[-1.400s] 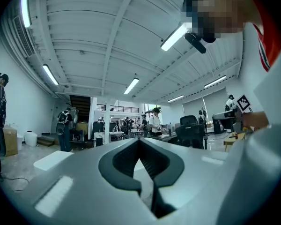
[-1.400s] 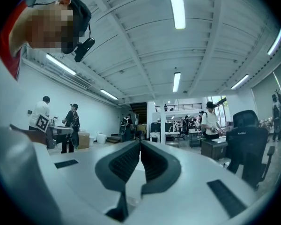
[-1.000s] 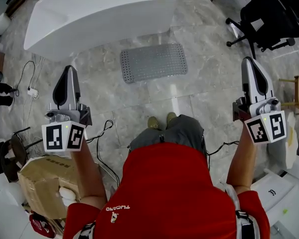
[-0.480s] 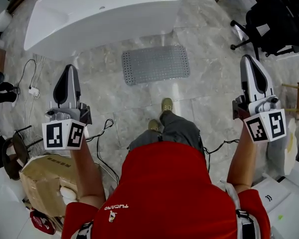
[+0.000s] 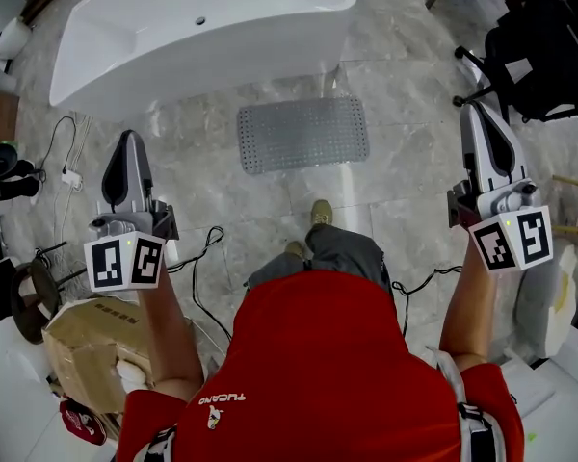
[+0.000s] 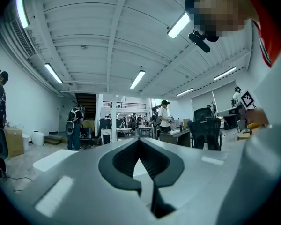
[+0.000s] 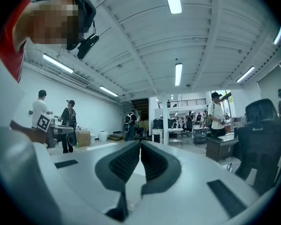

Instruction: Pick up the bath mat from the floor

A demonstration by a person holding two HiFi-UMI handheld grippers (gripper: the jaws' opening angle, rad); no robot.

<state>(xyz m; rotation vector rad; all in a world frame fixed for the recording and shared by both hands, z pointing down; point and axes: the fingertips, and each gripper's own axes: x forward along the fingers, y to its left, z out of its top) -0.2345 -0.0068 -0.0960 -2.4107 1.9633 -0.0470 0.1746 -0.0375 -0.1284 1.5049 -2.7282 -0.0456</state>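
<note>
Here, the bath mat [image 5: 302, 135] lies flat on the grey marble floor [image 5: 405, 176], a pale grey rectangle covered in small bumps. Its long side runs just beside the white bathtub [image 5: 202, 27], near the tub's right end.

To the right of the mat, well apart from it, stands a black office chair [image 5: 539, 51] on castors. On the left, a thin cable runs over the floor to a small white power strip [image 5: 72, 176], and a black cable [image 5: 204, 253] loops near the person's legs. A cardboard box [image 5: 91, 349] sits at the lower left, behind the left arm. Between the person and the mat there is only their own leading shoe [image 5: 321, 212], set on the tiles short of the mat's near edge.

The left gripper [image 5: 127, 141] is held out level, its jaws pressed together with nothing between them. The right gripper [image 5: 474, 114] is held the same way, jaws meeting and empty. Both gripper views look out across a large hall with people, desks and ceiling lights, and neither shows the mat.

In the head view the mat lies between the two grippers and ahead of them, down on the floor, apart from both.
</note>
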